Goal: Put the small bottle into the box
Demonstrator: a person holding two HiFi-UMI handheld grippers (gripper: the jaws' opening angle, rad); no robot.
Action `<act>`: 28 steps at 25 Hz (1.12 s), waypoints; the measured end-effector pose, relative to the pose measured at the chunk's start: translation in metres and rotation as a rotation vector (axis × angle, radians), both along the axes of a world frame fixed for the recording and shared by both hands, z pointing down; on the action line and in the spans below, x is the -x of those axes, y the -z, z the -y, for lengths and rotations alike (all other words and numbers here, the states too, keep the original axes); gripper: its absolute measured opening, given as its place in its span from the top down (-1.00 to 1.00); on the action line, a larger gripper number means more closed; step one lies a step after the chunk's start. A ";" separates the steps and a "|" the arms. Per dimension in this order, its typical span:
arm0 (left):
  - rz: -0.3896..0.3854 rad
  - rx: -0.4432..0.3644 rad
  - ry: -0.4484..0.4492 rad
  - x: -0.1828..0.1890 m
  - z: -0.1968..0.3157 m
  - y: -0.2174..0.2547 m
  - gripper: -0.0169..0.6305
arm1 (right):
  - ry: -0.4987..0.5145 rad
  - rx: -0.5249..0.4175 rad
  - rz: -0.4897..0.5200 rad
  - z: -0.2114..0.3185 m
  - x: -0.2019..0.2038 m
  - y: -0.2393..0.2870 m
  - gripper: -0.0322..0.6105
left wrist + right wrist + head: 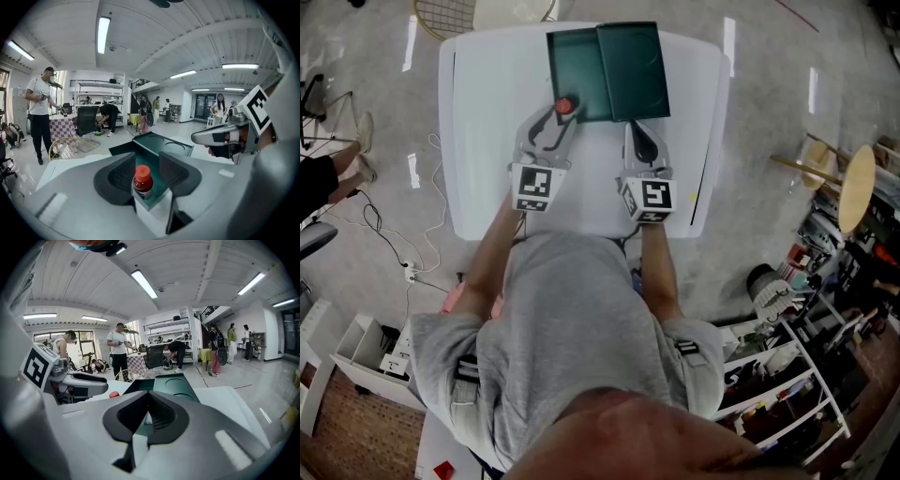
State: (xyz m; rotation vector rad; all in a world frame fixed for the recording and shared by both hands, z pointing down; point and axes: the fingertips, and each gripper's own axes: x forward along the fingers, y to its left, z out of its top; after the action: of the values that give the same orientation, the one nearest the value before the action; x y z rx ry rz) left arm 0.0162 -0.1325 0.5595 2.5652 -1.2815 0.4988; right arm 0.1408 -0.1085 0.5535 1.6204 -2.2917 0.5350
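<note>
The small bottle (pixel 565 106), dark with a red cap, stands upright at the near left corner of the open dark green box (pixel 581 66). Its lid (pixel 630 66) lies flat to the right. My left gripper (pixel 558 116) is open around the bottle. In the left gripper view the bottle (pixel 142 180) rests close to the left pad, with a clear gap to the right one. My right gripper (pixel 639 131) is shut and empty, just in front of the lid. In the right gripper view its tips (pixel 147 393) meet, and the red cap (pixel 114 394) shows to the left.
The box sits at the far end of a white table (pixel 487 141). Floor cables lie to the left (pixel 394 248). A round wooden table (pixel 855 187) and cluttered shelves (pixel 778 375) are on the right. Several people and a wicker chair (pixel 70 147) are beyond the table.
</note>
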 end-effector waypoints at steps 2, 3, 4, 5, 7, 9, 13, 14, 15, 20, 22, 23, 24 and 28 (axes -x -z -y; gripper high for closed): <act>-0.006 -0.016 0.005 0.002 -0.003 0.008 0.45 | -0.006 -0.013 -0.002 -0.003 -0.002 0.006 0.89; -0.011 -0.024 0.006 0.003 -0.005 0.013 0.47 | -0.009 -0.020 -0.002 -0.005 -0.003 0.009 0.89; -0.018 -0.030 0.008 0.004 -0.007 0.018 0.47 | -0.012 -0.027 -0.003 -0.007 -0.003 0.013 0.89; -0.025 -0.036 0.011 0.005 -0.009 0.022 0.47 | -0.014 -0.034 -0.004 -0.010 -0.003 0.017 0.89; -0.035 -0.046 0.019 0.009 -0.015 0.030 0.51 | -0.016 -0.050 -0.007 -0.015 -0.002 0.025 0.89; -0.042 -0.056 0.028 0.013 -0.022 0.038 0.56 | -0.017 -0.066 -0.008 -0.021 0.000 0.033 0.89; -0.050 -0.087 0.045 0.021 -0.034 0.053 0.67 | -0.019 -0.102 -0.010 -0.031 0.002 0.049 0.89; -0.053 -0.096 0.050 0.023 -0.036 0.057 0.68 | -0.019 -0.111 -0.010 -0.033 0.003 0.053 0.89; -0.056 -0.104 0.056 0.025 -0.038 0.061 0.69 | -0.018 -0.120 -0.011 -0.035 0.004 0.056 0.89; -0.056 -0.148 0.079 0.041 -0.047 0.079 0.76 | -0.023 -0.156 -0.018 -0.047 0.009 0.071 0.89; -0.052 -0.165 0.089 0.046 -0.053 0.086 0.80 | -0.027 -0.169 -0.020 -0.053 0.009 0.078 0.89; -0.055 -0.171 0.095 0.049 -0.057 0.090 0.81 | -0.029 -0.177 -0.022 -0.057 0.009 0.081 0.89; -0.061 -0.175 0.101 0.052 -0.061 0.092 0.83 | -0.031 -0.184 -0.024 -0.061 0.009 0.084 0.89; -0.070 -0.180 0.116 0.064 -0.076 0.096 0.88 | -0.037 -0.214 -0.034 -0.074 0.015 0.096 0.89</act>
State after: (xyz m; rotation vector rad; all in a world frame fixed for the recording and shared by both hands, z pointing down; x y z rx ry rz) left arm -0.0479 -0.0564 0.4639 2.6042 -1.5019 0.2804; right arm 0.1261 -0.0342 0.4578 1.7562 -2.3657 0.2752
